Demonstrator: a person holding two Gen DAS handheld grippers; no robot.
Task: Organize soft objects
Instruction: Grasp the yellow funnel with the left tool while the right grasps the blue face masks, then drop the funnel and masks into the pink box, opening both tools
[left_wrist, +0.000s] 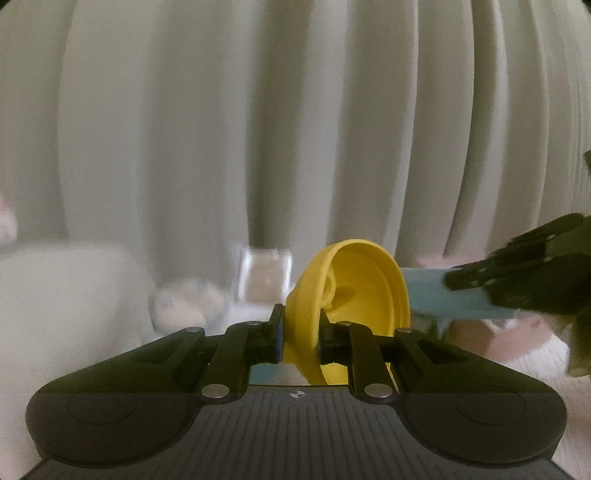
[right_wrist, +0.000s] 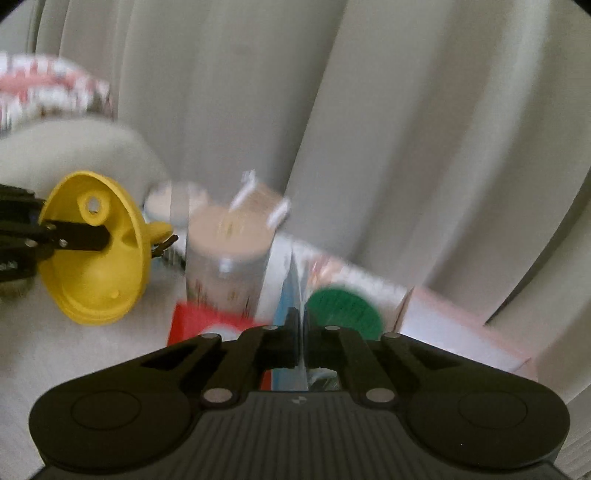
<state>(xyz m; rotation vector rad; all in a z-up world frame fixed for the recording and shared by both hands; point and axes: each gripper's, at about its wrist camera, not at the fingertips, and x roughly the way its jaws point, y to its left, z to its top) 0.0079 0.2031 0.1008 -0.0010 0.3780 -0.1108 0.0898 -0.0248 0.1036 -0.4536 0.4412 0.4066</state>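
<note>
Left tool (left_wrist: 300, 338) tilted slightly down, clamped on yellow funnel (left_wrist: 354, 280); right tool (right_wrist: 302, 341) pinching thin blue sheet (right_wrist: 291, 295)

Crowded low, open up high

Blurred jar (right_wrist: 225, 258), green lid (right_wrist: 345, 312), red box (right_wrist: 195, 325) & pale box (right_wrist: 454, 332) block fwd of right gripper (right_wrist: 301, 332); curtain (right_wrist: 406, 129) behind; space above looks free, prob.

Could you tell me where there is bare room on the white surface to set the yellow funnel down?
Bare white surface lies below the yellow funnel, left of the red box. It is crowded from there rightward: a pale cylinder, a green disc and a white box sit close together.
</note>
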